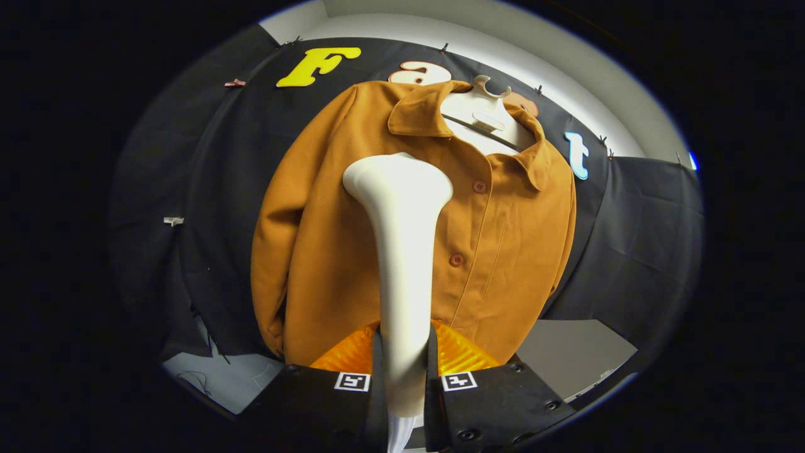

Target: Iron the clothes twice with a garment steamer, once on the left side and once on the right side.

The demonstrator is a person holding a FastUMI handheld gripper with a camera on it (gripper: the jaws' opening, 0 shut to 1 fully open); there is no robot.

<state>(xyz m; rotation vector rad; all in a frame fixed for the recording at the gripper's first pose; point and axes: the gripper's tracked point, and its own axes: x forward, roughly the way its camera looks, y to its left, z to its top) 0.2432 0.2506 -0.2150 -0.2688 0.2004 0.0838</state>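
Gripper view shows the gripper (402, 377) with its two fingers (376, 368) pinching the handle of a white garment steamer (402, 251), one finger on each side of the handle. The steamer's long axis runs straight away from the fingers, from near to far, and its wide head sits at the far end, in front of the chest of the jacket.

An orange-brown jacket (503, 251) hangs on a white hanger (487, 110) against the black booth wall (641, 239), beyond the fingers. Its button line (468, 223) runs down just to the right of the steamer's head. So the head lies over the jacket's left half in the scene, near the button line, below the collar (421, 110). Whether the head touches the cloth or is only close to it, I cannot tell.

I judge that the left-side pass is the step in hand. The coming move depends on keeping the head on the left of the buttons and drawing it along the jacket's length; the right half is still to be reached across the button line.
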